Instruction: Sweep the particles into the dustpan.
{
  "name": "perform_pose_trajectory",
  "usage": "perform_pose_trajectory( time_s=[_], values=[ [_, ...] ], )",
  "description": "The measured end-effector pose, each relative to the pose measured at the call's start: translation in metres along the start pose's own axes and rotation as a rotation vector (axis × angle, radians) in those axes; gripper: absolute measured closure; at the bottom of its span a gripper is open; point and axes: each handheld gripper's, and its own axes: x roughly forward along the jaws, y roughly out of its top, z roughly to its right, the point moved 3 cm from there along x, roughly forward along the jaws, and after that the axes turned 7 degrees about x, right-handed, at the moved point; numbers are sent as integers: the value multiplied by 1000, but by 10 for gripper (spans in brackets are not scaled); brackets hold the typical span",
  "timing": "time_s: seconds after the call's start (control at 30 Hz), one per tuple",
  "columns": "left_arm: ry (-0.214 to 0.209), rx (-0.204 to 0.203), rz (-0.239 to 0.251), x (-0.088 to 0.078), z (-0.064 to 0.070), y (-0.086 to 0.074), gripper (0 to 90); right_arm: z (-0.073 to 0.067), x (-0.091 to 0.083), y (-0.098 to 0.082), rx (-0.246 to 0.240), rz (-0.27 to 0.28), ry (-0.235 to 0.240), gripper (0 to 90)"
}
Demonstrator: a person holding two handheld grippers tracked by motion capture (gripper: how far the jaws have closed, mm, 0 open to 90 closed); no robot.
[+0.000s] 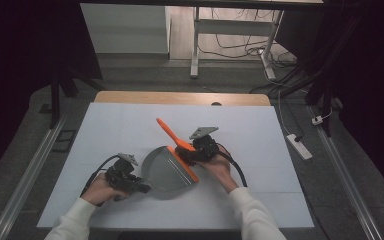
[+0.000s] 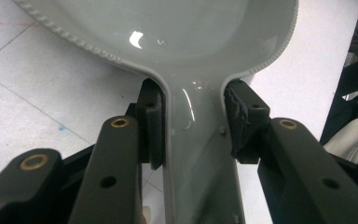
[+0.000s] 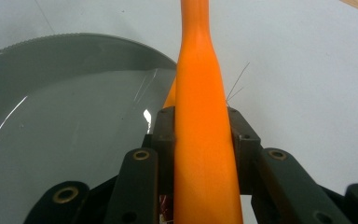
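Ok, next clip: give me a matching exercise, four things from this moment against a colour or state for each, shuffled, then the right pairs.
Things:
1. dustpan
2. brush
3. left gripper
4. table cover

Colour or state:
A. orange, its handle pointing away from the person
B. white, lying flat
C. grey, with a ridged rim
D. jaws clamped on the dustpan's handle

Pairs: 1-C, 2-A, 3-D, 4-B

Dustpan (image 1: 167,172) blocks the middle; table (image 1: 120,125) edges seemingly free.
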Motion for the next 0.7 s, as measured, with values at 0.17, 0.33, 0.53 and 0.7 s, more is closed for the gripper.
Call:
perform_pose_trajectory(
  time_s=[0.17, 0.33, 0.53, 0.7],
  values=[
    [2, -1, -1, 0, 0, 0, 613, -7, 2, 1, -18, 0, 20, 699],
    [3, 1, -2, 0, 0, 0, 613, -13, 0, 4, -25, 8, 41, 699],
    [2, 0, -1, 0, 0, 0, 613, -23, 1, 7, -58, 3, 62, 700],
    [1, -1, -4, 1, 0, 0, 613, -30, 0, 10, -82, 1, 81, 701]
  ],
)
